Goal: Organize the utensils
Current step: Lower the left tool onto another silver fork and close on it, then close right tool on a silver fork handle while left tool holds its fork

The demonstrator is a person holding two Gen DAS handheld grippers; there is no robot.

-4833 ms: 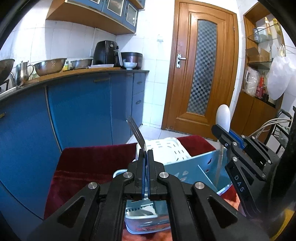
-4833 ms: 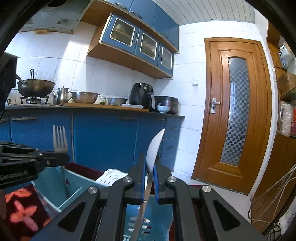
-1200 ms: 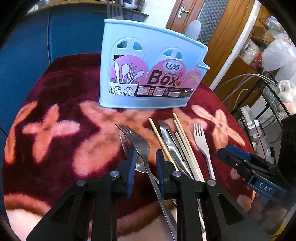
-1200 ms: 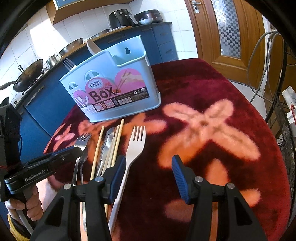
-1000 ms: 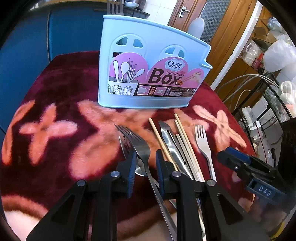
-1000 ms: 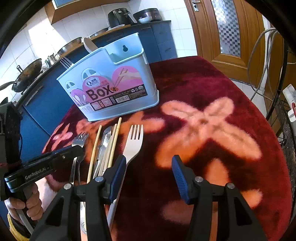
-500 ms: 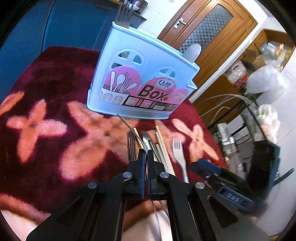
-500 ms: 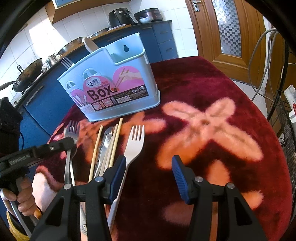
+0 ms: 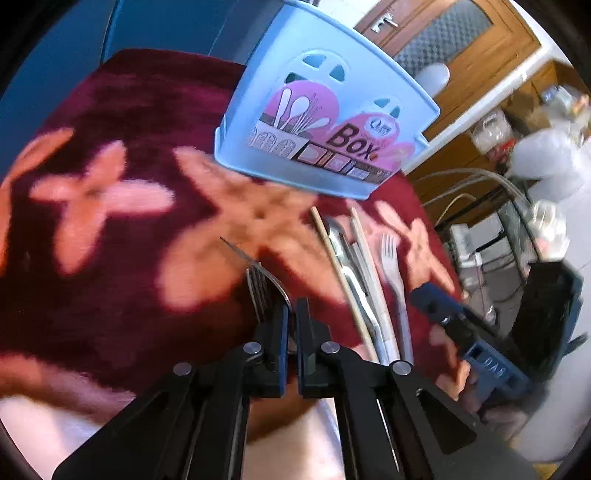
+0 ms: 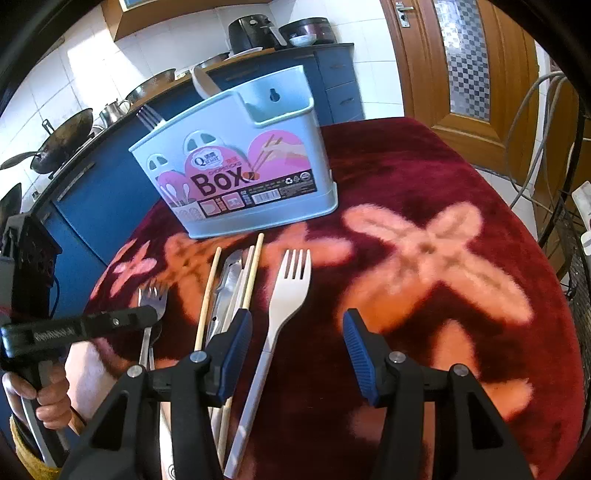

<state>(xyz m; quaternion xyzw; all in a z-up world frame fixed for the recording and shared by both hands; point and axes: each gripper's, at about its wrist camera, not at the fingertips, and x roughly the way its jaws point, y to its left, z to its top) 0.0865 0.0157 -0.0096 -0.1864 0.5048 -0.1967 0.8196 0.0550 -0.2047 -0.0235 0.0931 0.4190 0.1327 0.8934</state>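
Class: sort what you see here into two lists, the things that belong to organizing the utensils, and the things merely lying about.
Belongs to the job:
- blue utensil box
- metal fork, in the left gripper
- white plastic fork
- chopsticks
- metal knife
- right gripper, open

Just lying about:
- wok
- kettle
- air fryer
- wooden door

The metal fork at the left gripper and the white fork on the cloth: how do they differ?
The metal fork is shiny steel; the white fork is matte white. The metal fork is clamped in the shut left gripper; the white fork lies free, just beside the open right gripper. Both point their tines toward the blue box.
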